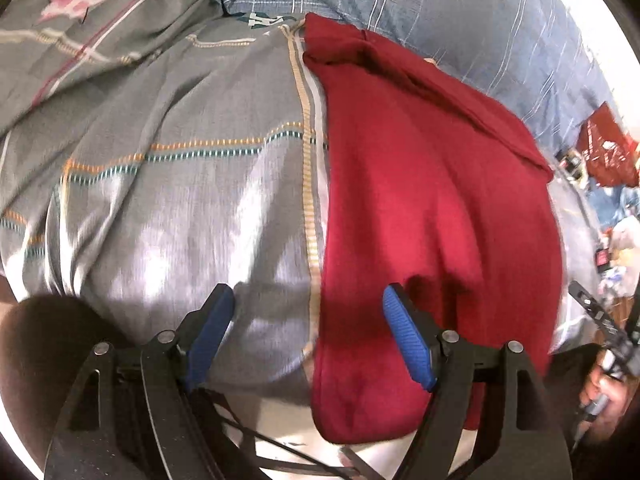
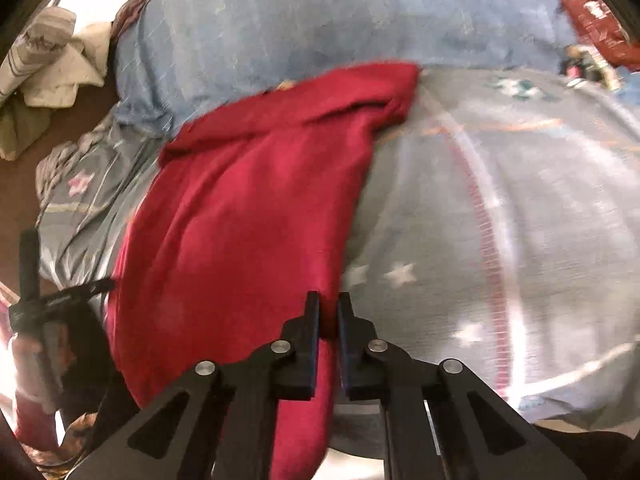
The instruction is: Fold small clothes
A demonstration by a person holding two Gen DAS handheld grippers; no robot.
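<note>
Grey bedcover (image 1: pixel 160 184): largest surface, smooth woven cloth with a slight sheen, broad soft creases. Thin dashed lines in orange and teal cross it; one beige ribbed band runs near to far down the middle. In the right wrist view the same cover (image 2: pixel 520 220) carries small pale stars and a pinkish stitched line.

Blue bedding (image 1: pixel 420 4): far side, heaped, denim-like, with a fine white check. Right wrist view shows it (image 2: pixel 320 20) bulging behind the garment.

Red garment (image 1: pixel 432 208): soft knit, matte and slightly fuzzy, long rounded shape lying on the grey cover, right of the beige band. Far end has a folded, collar-like edge; near end hangs past the cover's edge. In the right wrist view (image 2: pixel 240 220) it fills the left centre.

Pale crumpled cloths (image 2: pixel 52 68): far left, on a brown surface, bunched.

Left gripper (image 1: pixel 308 336): black linkage arms, blue ribbed pads (image 1: pixel 408 340). Jaws spread wide, nothing between them; the right pad sits over the garment's near part, contact unclear.

Right gripper (image 2: pixel 328 316): black fingers drawn nearly together, pinching the garment's near right edge, red cloth showing in the narrow gap.
</note>
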